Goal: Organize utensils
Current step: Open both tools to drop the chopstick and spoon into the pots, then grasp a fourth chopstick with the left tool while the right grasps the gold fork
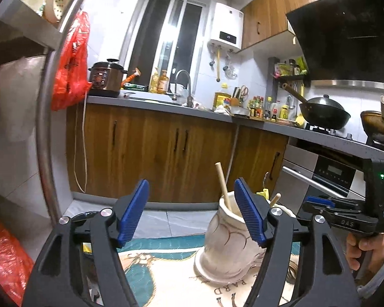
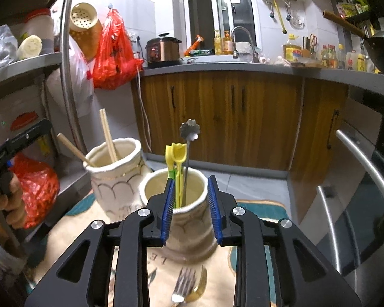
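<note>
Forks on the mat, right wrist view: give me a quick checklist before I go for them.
1. Right tongs empty: ok, the pads stand apart on either side of the near jar, with nothing pressed between them.
2. Left tongs empty: ok, wide open.
3. Forks reachable: ok, they lie on the mat below the right tongs.
4. Near jar has room: ok, it holds only yellow clips and a flower-ended metal stick.
5. Far jar upright: ok, chopsticks inside.
6. How many forks: cannot tell, they overlap.
</note>
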Available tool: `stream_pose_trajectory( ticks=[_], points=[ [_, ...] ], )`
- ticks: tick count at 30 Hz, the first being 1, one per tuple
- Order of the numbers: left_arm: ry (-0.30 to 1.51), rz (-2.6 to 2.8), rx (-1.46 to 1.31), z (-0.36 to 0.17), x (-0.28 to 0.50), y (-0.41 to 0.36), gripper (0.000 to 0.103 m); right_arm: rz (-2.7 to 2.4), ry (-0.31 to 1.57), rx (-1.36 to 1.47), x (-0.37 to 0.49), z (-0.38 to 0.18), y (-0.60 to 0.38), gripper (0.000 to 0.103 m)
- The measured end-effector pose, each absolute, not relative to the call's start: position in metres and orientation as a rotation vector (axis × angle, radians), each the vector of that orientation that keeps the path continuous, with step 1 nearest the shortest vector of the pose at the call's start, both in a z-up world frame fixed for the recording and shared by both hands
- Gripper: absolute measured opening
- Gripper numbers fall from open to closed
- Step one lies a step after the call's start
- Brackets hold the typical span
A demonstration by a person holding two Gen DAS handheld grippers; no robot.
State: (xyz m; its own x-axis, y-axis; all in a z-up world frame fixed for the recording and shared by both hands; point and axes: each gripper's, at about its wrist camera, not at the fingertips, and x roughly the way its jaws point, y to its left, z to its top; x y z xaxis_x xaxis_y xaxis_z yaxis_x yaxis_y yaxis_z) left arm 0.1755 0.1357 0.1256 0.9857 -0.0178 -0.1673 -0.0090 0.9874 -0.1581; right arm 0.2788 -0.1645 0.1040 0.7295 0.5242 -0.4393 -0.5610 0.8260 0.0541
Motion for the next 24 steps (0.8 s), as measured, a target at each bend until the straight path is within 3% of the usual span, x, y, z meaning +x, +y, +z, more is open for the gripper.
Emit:
stream_pose_trajectory(
  ticks=[8,18,24],
  points=[
    [0.24,-0.01,-0.18,0.104,0.146,0.132,0.069,0.582,0.488,-0.082,0.252,0.092,-0.185,0.028],
    [0.423,-0.128,-0.064,0.067,0.15,0.068,0.067,0.601,0.714,-0.036,0.248,0.038,-0.2,0.028],
    [0.586,-0.228,0.036,0.038,0.158,0.022,0.054,0.633,0.811,0.001,0.251,0.019,-0.202,0.028]
  ],
)
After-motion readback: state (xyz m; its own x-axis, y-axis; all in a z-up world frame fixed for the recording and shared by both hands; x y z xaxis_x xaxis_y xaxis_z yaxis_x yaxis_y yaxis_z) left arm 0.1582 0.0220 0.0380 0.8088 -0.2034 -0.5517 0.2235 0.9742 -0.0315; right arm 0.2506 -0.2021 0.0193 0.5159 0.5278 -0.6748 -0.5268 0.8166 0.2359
